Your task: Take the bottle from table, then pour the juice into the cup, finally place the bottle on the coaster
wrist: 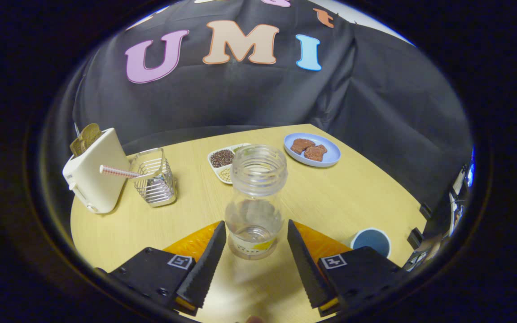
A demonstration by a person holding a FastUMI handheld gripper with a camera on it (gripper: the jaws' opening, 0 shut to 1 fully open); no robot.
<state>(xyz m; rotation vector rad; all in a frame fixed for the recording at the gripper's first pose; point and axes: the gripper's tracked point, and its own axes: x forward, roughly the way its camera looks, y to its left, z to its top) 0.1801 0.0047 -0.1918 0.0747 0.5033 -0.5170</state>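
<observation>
Bottle stands upright on the wooden counter, clear, uncapped, with its open threaded mouth at the top and a small label near its base. It sits between the two black serrated fingers, which are spread wide; a gap shows on each side of the bottle, so neither finger touches it. The gripper points straight at the bottle's lower half, with orange panels behind each finger. Just right of the right finger, near the counter's close edge, stands a blue cup, partly hidden by the gripper body. Beyond the bottle lies a white divided dish of seeds, and further right a pale blue plate holding brown pieces of food, close to the counter's far edge. To the left, well apart from the bottle, a wire basket stands beside a cream toaster with toast in it, near the left edge. Bare counter lies open between the bottle and the plate, and between the bottle and the basket.
</observation>
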